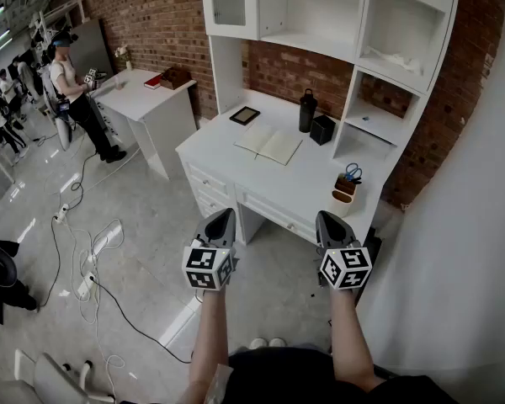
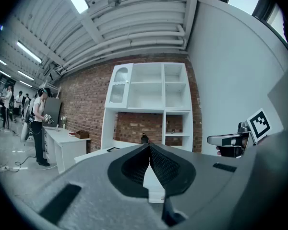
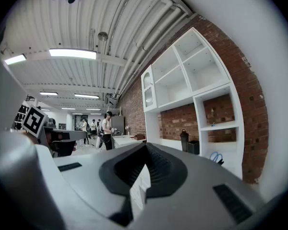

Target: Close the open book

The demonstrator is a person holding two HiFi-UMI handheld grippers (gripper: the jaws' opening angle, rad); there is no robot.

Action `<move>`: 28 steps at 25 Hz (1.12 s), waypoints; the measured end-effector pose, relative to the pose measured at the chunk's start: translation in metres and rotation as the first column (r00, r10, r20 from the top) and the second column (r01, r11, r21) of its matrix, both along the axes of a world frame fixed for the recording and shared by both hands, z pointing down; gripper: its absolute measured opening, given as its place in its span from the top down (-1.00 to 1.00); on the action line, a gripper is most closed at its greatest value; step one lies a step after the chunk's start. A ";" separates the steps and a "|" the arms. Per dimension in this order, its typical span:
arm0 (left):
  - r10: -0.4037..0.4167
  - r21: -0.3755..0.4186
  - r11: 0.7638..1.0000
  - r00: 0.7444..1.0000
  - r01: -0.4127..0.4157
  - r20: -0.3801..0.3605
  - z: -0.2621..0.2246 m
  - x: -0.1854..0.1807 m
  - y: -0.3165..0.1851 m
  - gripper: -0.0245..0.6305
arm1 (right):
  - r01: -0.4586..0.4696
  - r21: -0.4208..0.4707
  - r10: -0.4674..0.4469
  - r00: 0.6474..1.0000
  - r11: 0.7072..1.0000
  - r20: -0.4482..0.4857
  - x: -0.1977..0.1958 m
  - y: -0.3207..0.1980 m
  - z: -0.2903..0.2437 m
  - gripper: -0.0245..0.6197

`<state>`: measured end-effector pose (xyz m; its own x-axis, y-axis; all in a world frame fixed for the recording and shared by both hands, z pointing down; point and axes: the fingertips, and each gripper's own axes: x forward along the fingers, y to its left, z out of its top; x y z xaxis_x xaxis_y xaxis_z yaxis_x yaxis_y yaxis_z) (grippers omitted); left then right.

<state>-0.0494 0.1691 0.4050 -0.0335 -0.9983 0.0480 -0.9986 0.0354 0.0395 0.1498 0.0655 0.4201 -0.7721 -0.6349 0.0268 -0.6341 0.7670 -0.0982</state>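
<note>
The open book (image 1: 269,144) lies flat with pale pages up, in the middle of the white desk (image 1: 219,154). Both grippers hang level over the floor in front of the desk, well short of the book. In the head view my left gripper (image 1: 226,214) is below the desk's front left and my right gripper (image 1: 324,217) is near its front right. The left gripper view shows the left gripper (image 2: 149,145) shut, with nothing between its jaws. My right gripper (image 3: 145,145) also has its tips together and holds nothing. The book is hidden in both gripper views.
On the desk sit a dark tablet (image 1: 245,115), a black bottle (image 1: 307,110), a black box (image 1: 322,130) and a cup with scissors (image 1: 347,183), under a white shelf hutch (image 1: 320,15). A second desk (image 1: 143,99), a person (image 1: 71,82) and floor cables (image 1: 88,255) are at left.
</note>
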 end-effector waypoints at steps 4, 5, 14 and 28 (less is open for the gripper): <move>-0.003 -0.001 1.000 1.000 0.003 -0.001 0.000 -0.002 0.002 0.90 | 0.005 0.002 -0.005 1.000 1.000 -0.001 -0.004 0.001 -0.001 0.93; -0.004 -0.002 1.000 1.000 0.004 -0.001 0.001 -0.002 0.003 0.90 | 0.006 0.003 -0.006 1.000 1.000 0.000 -0.004 0.002 -0.002 0.93; -0.005 -0.012 1.000 1.000 0.005 -0.008 0.007 -0.005 0.001 0.90 | 0.007 0.002 -0.007 1.000 1.000 0.010 -0.007 -0.001 -0.002 0.93; 0.062 -0.012 0.998 0.997 -0.063 -0.035 0.023 0.011 -0.004 0.89 | -0.016 0.002 0.016 1.000 1.000 0.021 0.003 -0.001 0.007 0.92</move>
